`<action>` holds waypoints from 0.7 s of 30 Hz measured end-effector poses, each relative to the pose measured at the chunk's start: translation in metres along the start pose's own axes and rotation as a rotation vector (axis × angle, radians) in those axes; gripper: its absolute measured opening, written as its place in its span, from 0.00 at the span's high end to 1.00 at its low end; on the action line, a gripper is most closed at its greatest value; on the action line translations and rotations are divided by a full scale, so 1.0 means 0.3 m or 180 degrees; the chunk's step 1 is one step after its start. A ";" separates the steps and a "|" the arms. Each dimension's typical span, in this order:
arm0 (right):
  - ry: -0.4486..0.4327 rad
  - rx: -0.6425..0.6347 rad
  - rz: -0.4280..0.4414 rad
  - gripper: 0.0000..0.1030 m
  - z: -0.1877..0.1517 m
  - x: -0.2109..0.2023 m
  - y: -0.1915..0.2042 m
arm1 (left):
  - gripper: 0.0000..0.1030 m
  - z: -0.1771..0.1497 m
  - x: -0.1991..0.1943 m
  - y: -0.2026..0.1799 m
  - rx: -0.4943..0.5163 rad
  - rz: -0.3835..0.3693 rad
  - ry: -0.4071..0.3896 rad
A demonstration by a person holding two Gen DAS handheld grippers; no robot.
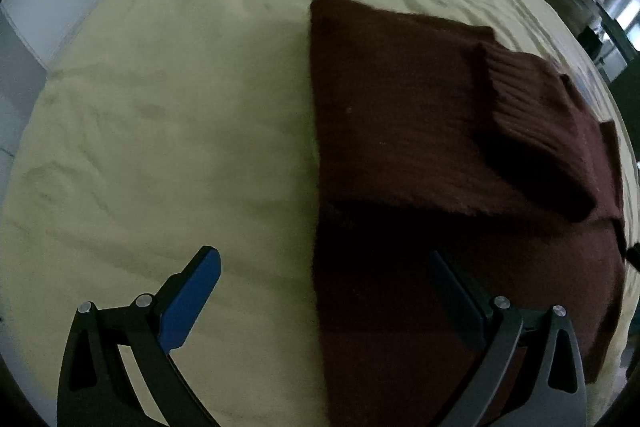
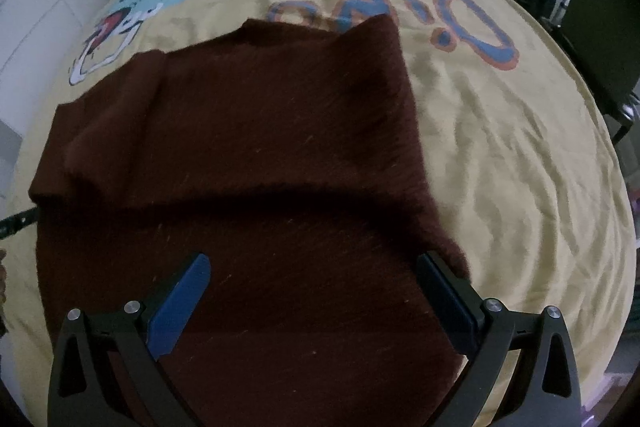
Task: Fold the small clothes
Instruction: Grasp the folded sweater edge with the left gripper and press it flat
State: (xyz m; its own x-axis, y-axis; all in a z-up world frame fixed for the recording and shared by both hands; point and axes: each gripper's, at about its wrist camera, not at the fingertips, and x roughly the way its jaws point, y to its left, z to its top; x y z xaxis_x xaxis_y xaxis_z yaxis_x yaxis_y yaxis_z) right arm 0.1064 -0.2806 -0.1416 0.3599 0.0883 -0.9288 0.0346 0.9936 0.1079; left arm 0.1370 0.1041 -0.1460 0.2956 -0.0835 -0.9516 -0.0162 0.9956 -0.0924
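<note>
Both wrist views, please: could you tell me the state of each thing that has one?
Left gripper: open, empty.
Right gripper: open, empty, above the sweater.
Maroon sweater: partly folded, lying flat.
Yellow bedsheet: spread out, lightly wrinkled.

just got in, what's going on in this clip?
A person with a gripper in each hand is folding a dark maroon knit sweater on a yellow cartoon-print bedsheet. The sweater lies partly folded, a ribbed cuff laid across it. The left gripper and right gripper are both open above its near edge, holding nothing.
</note>
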 end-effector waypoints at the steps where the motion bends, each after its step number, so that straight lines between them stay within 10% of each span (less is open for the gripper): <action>1: 0.0012 -0.0018 -0.0007 0.00 0.000 0.003 0.009 | 0.05 0.007 0.019 0.003 0.0009 -0.0016 0.0013; 13: 0.0038 -0.0274 0.0027 0.00 0.076 0.021 0.168 | 0.80 0.051 0.057 -0.031 0.0292 -0.0228 -0.0130; 21: -0.0084 -0.0697 0.0308 0.00 0.223 -0.003 0.417 | 0.87 0.036 0.067 0.014 0.0212 -0.0368 -0.0063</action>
State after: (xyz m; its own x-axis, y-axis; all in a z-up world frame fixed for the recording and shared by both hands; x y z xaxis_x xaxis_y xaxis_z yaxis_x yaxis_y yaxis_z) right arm 0.1726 -0.1611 -0.1034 0.3761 0.1848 -0.9080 -0.2031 0.9725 0.1138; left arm 0.1532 0.1070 -0.1622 0.3108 -0.1976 -0.9297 0.0823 0.9801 -0.1808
